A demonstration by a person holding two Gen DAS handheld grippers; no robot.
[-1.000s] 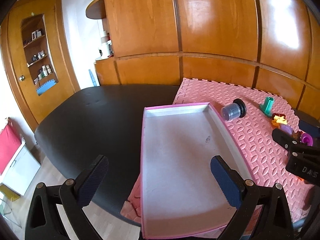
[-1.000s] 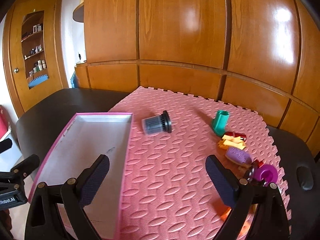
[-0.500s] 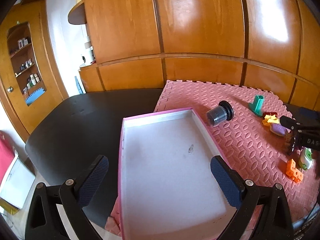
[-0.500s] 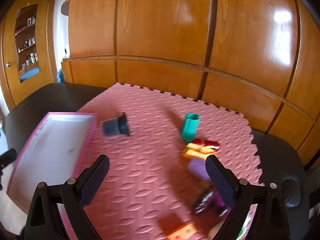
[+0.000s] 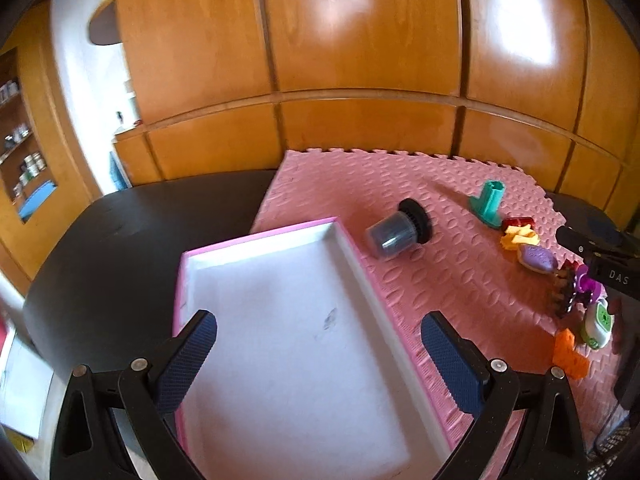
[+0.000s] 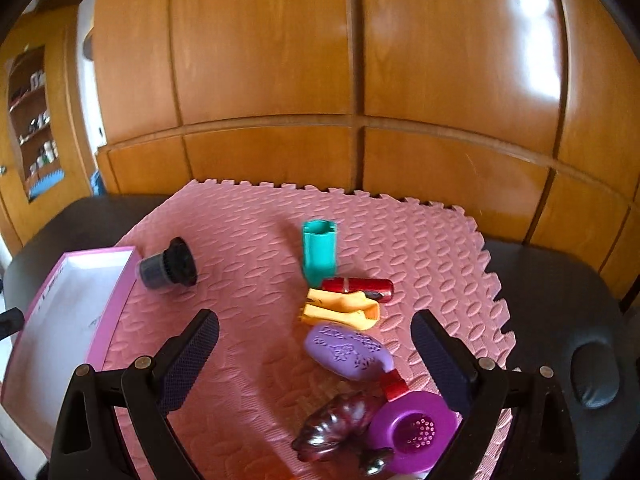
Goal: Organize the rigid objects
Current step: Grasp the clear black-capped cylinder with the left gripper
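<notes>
Both tongs are spread wide and empty. The left gripper (image 5: 316,352) hangs over the empty pink tray (image 5: 356,248), apparently marking the drop spot. The right gripper (image 6: 316,344) faces the toy cluster: purple oval piece (image 6: 346,350) dead ahead, teal cylinder (image 6: 319,250) at twelve o'clock, dark cap (image 6: 168,266) at ten. A second ago it looked toward the tray; it has since swung right.
</notes>
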